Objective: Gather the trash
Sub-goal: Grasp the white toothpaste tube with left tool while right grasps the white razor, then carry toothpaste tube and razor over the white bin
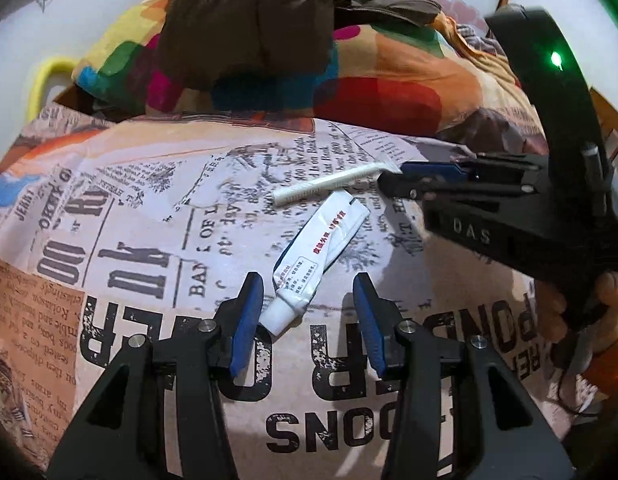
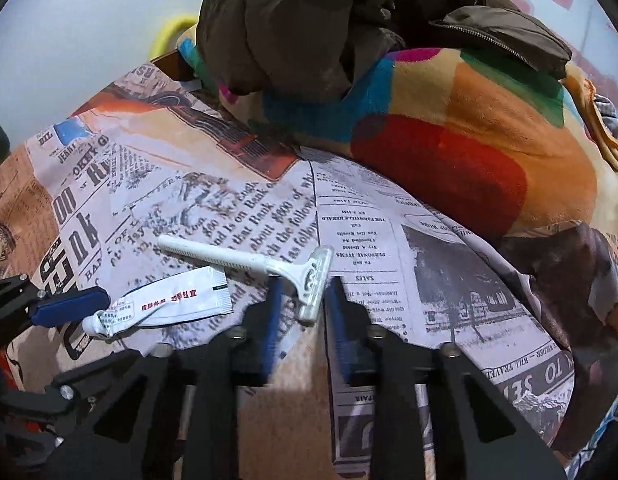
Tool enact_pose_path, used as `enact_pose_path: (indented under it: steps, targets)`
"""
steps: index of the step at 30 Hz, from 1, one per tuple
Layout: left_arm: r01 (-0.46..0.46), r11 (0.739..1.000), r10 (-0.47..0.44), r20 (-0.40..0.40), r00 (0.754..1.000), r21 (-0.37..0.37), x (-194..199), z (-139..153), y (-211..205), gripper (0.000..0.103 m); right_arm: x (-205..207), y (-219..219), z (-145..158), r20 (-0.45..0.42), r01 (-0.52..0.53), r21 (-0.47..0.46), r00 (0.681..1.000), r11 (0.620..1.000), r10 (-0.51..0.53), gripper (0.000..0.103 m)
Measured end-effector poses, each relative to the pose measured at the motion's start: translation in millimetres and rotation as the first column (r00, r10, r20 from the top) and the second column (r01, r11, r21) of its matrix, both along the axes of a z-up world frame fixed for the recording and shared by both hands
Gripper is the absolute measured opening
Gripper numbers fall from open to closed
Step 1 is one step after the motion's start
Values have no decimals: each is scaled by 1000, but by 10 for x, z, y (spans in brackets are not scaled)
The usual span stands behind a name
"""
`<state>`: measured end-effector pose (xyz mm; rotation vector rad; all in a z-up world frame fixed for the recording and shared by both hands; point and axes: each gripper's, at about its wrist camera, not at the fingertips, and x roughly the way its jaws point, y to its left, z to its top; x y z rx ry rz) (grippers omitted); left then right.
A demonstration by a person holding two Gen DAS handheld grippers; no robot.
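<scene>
Left hand-held gripper is held spread, white tube lying lengthwise between its fingers, cap nearest; right hand-held gripper is pinched on razor.

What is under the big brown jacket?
The jacket lies on a colourful blanket, heaped on the newspaper-print sheet. Whatever else is beneath the jacket and blanket is covered and cannot be seen.

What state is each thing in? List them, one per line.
white plastic disposable razor: lying flat, head pinched
crumpled white squeeze tube: capped, lying flat, loose
left gripper: open, straddling the tube's cap
right gripper: shut on the razor's head
brown puffer jacket: crumpled heap
</scene>
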<state>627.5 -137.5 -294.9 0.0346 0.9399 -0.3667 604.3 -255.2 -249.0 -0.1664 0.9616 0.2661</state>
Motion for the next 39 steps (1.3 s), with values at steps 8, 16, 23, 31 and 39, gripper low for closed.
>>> enact_pose_path:
  steps: [8, 16, 23, 31, 39]
  targets:
    - [2, 1000, -2, -26, 1000, 4, -88, 7, 14, 21, -72, 28, 4, -4, 13, 12, 1000, 1000, -13, 13]
    - [-56, 997, 55, -29, 998, -52, -349, 227, 133, 20, -334, -97, 261, 23, 41, 18, 999, 999, -41, 13]
    - [-94, 993, 95, 12, 995, -69, -661, 645, 284, 20, -586, -6, 685, 75, 33, 28, 997, 999, -35, 13]
    - [-80, 995, 85, 83, 993, -54, -1112, 1130, 407, 19, -729, 113, 985, 105, 64, 28, 992, 998, -66, 13]
    - [-132, 990, 137, 142, 980, -48, -1618, 1565, 743, 19, -1054, 219, 1361, 141, 39, 45, 989, 998, -45, 13]
